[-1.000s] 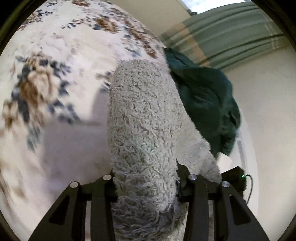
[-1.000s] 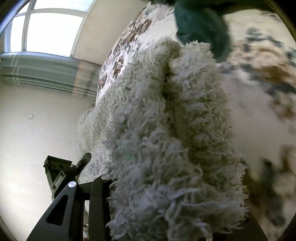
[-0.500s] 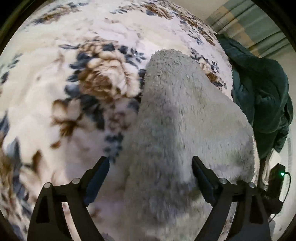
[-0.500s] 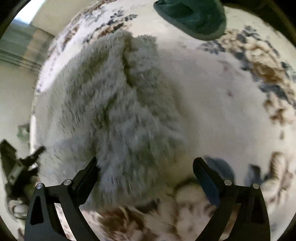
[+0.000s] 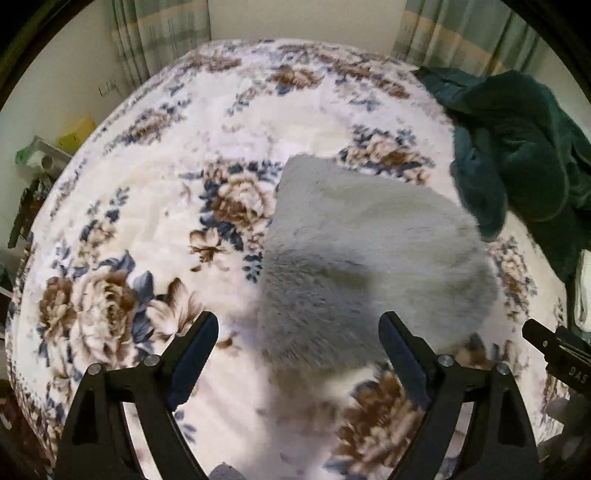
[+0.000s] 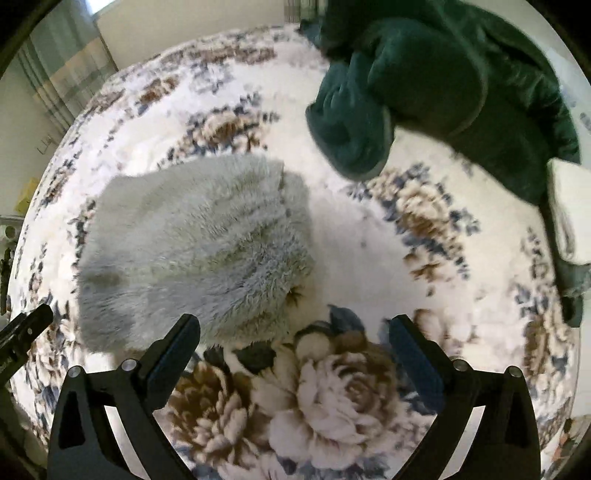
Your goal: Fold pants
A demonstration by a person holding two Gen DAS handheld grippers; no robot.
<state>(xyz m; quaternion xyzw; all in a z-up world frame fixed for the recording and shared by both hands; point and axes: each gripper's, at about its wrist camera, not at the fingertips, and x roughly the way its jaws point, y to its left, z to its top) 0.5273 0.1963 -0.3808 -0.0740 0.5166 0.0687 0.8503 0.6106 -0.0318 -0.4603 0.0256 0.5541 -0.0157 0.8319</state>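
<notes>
Two claws: both spread wide, both holding nothing, both above the bed.
Left claw [image 5: 297, 332]: jaws far apart, angled down at the bed; the near edge of the folded pants lies between its fingers without touching them.
Right claw [image 6: 293, 334]: jaws far apart, over a large brown flower in the blanket print; its left finger overlaps the pants' near corner in the picture, contact cannot be told.
Pants [image 5: 373, 258]: grey, fluffy, long-pile, folded into a compact block lying flat on the floral blanket; in the right wrist view [image 6: 195, 251] they sit left of centre, with layered edges showing on their right side.
Floral blanket [image 5: 155, 206]: white plush with brown and blue flowers, covering the bed [image 6: 369, 236].
Dark green garment [image 5: 517, 147]: crumpled heap at the far right of the bed, one rolled end just beside the pants' far corner; nothing lies between the claws and the pants.
White folded item [image 6: 570, 206]: at the bed's right edge, against the green garment.
Curtains [image 5: 162, 33]: striped green and cream, behind the bed.
Yellow box [image 5: 79, 129]: by the wall to the left.
Writing: letters "DAS" on the black part of the other claw at the left wrist view's right edge [image 5: 557, 354].
</notes>
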